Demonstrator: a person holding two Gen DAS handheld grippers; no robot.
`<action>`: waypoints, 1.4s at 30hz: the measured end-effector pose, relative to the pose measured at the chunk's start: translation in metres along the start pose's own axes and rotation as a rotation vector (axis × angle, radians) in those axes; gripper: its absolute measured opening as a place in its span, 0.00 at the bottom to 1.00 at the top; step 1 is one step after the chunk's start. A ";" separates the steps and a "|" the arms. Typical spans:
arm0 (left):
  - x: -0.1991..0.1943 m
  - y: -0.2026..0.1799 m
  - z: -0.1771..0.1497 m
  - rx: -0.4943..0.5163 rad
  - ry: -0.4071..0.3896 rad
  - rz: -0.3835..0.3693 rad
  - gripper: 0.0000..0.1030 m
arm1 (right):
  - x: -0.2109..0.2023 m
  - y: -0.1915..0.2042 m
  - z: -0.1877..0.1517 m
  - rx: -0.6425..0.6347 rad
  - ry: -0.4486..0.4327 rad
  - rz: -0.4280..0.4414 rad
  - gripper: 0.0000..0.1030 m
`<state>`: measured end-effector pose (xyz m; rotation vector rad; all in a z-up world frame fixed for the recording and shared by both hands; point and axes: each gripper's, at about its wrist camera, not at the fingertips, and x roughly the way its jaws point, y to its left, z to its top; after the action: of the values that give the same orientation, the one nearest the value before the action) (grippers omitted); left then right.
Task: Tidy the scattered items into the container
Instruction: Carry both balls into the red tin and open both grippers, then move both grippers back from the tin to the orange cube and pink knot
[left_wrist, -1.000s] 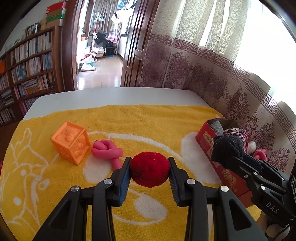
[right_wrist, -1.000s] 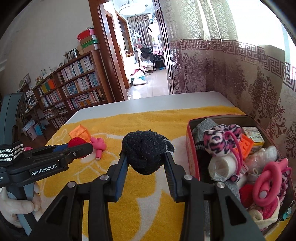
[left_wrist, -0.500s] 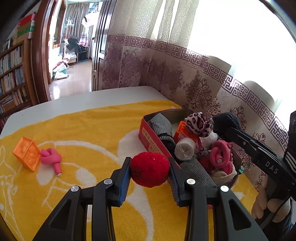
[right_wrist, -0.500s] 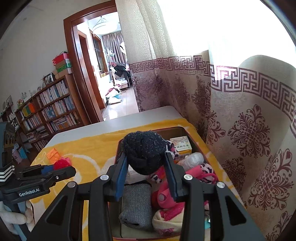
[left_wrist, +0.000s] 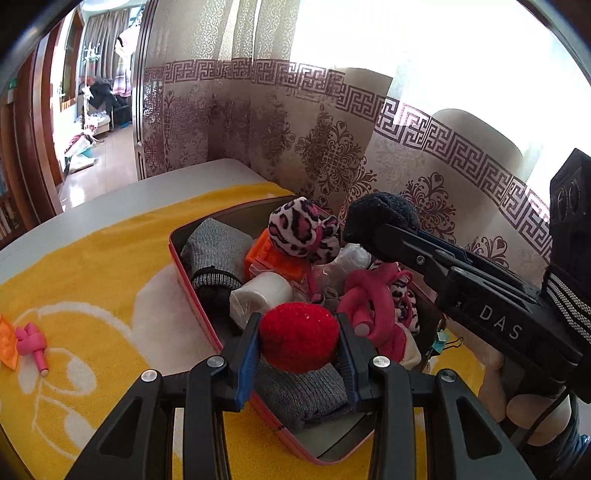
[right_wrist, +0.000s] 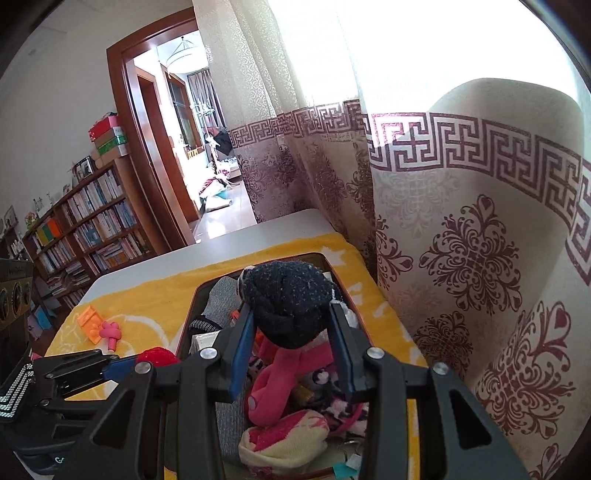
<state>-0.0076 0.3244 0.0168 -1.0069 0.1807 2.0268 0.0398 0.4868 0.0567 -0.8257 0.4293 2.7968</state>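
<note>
Both grippers hang over the full red box (left_wrist: 192, 273) at the yellow towel's (left_wrist: 92, 258) curtain-side edge, left gripper (left_wrist: 298, 343) clamping a red pompom (left_wrist: 298, 341), right gripper (right_wrist: 291, 325) clamping a black pompom (right_wrist: 288, 299).

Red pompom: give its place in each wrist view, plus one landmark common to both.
Left wrist: red pompom at bottom centre, clamped between the left gripper fingers.
Right wrist: lower left, a red patch beside the box.
Shared landmark: red box on the yellow towel.
</note>
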 end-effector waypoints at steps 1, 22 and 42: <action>0.005 -0.002 0.001 0.003 0.007 0.001 0.39 | 0.003 -0.001 0.000 0.004 0.006 0.004 0.41; -0.001 0.012 -0.001 -0.034 0.007 0.009 0.69 | 0.004 -0.008 0.000 0.100 0.008 0.050 0.66; -0.047 0.073 -0.028 -0.116 -0.035 0.134 0.76 | -0.003 0.055 0.000 0.022 0.002 0.081 0.67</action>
<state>-0.0300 0.2363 0.0153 -1.0543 0.1155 2.1962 0.0278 0.4345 0.0703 -0.8242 0.5041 2.8597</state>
